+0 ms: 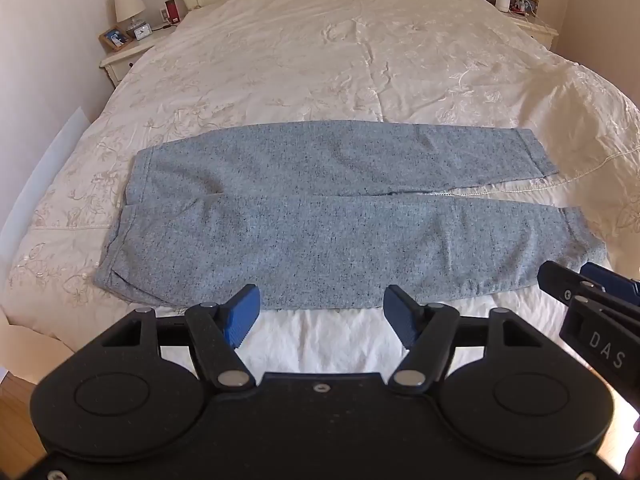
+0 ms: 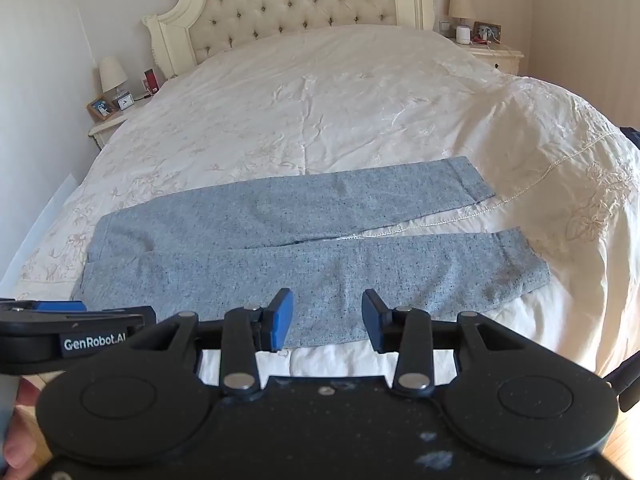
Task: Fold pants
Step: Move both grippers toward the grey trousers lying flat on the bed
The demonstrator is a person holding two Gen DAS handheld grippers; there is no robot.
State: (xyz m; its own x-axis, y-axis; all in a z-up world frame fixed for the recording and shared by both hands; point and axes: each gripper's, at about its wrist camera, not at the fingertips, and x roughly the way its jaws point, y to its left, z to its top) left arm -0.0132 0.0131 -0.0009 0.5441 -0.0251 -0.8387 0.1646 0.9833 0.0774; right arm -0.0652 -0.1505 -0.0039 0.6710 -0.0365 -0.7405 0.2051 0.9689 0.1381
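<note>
Pants (image 1: 332, 216), grey-blue, lie flat across the cream bedspread (image 1: 320, 60), waistband at nine o'clock, legs running to three. Left gripper (image 1: 320, 316) hovers at six o'clock, jaws spread wide, empty. Right gripper (image 2: 327, 320) alongside, jaws parted, gripping nothing.

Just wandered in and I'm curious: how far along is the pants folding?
Barely begun. The grey pants already lie flat on the bed, legs apart. Neither the left hand-held gripper nor the right hand-held gripper holds anything; both are open. Every fold remains.
</note>
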